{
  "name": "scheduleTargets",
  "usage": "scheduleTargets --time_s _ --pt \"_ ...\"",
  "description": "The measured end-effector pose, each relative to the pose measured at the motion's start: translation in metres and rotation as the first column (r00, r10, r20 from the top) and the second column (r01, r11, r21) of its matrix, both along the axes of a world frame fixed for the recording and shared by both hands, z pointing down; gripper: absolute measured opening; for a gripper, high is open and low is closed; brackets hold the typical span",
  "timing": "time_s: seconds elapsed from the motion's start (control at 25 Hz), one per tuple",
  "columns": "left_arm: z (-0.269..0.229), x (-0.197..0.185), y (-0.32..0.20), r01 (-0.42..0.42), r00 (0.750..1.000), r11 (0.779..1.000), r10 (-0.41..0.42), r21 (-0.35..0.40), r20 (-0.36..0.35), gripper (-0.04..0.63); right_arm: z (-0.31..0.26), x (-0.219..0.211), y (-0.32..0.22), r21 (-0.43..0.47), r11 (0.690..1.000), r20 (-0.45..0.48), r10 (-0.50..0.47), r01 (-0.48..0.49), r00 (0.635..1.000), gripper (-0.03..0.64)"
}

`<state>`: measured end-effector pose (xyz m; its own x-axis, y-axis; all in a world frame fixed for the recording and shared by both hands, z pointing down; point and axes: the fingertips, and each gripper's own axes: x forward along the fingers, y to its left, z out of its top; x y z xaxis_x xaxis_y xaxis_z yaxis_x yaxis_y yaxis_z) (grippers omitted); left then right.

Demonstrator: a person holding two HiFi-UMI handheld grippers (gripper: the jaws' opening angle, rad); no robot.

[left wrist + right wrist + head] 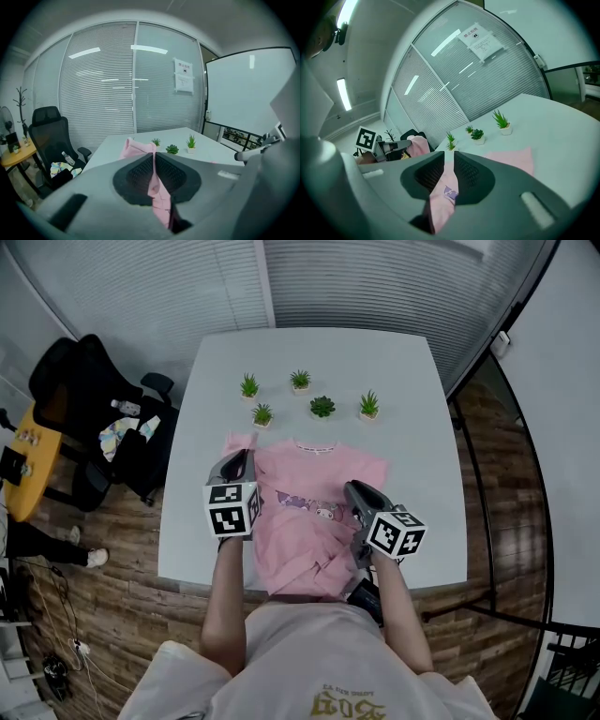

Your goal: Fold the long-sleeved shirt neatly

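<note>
Where the shirt (314, 521) lies, five potted plants (322, 407) stand just beyond.

Even ceiling light, fisheye-warped, vignetted edges

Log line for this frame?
phase: fold in progress | left gripper: shut on pink shirt | right gripper: shut on pink shirt | lower part bunched at near edge of white table | potted plants: beyond collar

Pink long-sleeved shirt (319, 486), front up, purple print on the chest, collar toward the far side of the white table (412, 418). Lower part bunched at the near edge. Left gripper (239, 463) and right gripper (356, 491) each pinch its fabric.
</note>
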<state>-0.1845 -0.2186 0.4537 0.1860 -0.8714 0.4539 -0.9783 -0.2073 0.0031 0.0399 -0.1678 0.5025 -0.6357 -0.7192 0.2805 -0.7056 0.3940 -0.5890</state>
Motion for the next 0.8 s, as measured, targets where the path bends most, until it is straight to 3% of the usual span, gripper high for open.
scheduleTargets --time_s 0.8 --pt "0.011 0.095 -0.009 -0.153 0.988 0.988 0.154 -0.032 0.028 0.02 0.007 0.041 -0.002 -0.007 0.998 0.014 0.063 -0.063 0.998 0.075"
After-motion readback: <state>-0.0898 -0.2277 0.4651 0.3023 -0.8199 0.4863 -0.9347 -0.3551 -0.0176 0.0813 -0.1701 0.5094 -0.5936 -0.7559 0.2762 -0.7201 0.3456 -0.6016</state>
